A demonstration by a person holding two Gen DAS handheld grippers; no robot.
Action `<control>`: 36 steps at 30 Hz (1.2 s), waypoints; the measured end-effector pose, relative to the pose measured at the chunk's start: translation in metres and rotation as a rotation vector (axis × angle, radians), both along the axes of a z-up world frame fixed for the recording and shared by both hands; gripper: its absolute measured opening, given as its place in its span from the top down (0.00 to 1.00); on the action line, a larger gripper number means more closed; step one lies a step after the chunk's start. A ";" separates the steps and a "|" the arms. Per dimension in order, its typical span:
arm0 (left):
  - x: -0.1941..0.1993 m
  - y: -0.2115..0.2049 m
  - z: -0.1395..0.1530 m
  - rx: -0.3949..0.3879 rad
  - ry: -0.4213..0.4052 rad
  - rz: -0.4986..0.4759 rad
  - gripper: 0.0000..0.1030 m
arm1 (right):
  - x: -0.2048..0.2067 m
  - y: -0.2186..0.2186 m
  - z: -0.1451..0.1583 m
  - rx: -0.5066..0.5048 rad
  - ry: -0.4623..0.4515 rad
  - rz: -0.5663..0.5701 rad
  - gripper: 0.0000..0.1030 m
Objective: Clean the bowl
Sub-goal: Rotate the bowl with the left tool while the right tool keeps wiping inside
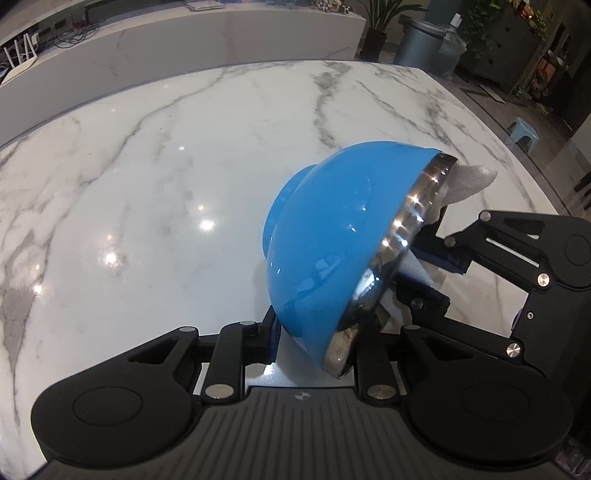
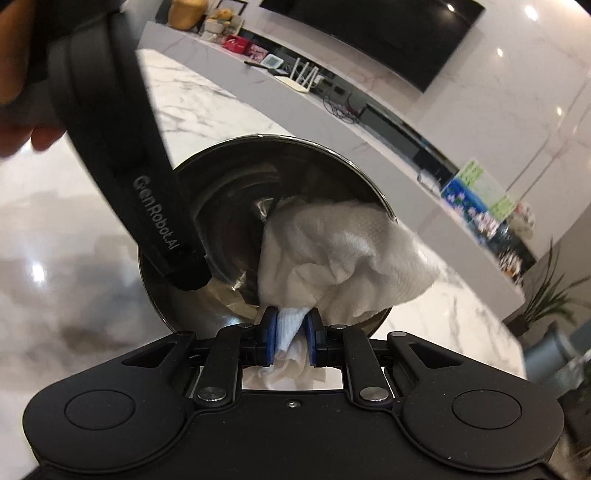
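A bowl (image 1: 332,229), blue outside and shiny steel inside, is held tilted on its side above the marble table (image 1: 147,184). My left gripper (image 1: 314,343) is shut on the bowl's lower rim. My right gripper (image 2: 291,332) is shut on a white cloth (image 2: 343,258), which is pressed into the bowl's steel interior (image 2: 229,206). In the left wrist view the cloth (image 1: 469,181) pokes out past the rim and the right gripper's fingers (image 1: 439,254) sit beside it. In the right wrist view the left gripper's black finger (image 2: 155,221) hooks over the bowl's left rim.
A long white marble counter (image 2: 369,122) with a router, cables and boxes runs behind the table. A grey bin (image 1: 421,40), potted plants (image 1: 380,22) and a small blue stool (image 1: 522,131) stand beyond the table's far right edge.
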State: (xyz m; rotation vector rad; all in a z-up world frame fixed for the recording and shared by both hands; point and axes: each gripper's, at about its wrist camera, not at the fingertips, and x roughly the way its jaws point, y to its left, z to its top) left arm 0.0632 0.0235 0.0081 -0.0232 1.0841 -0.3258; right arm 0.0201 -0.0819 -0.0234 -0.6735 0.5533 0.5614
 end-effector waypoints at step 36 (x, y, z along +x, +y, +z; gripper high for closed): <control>0.010 0.018 -0.006 -0.135 0.054 0.143 0.82 | 0.004 -0.015 0.008 0.084 0.024 -0.068 0.87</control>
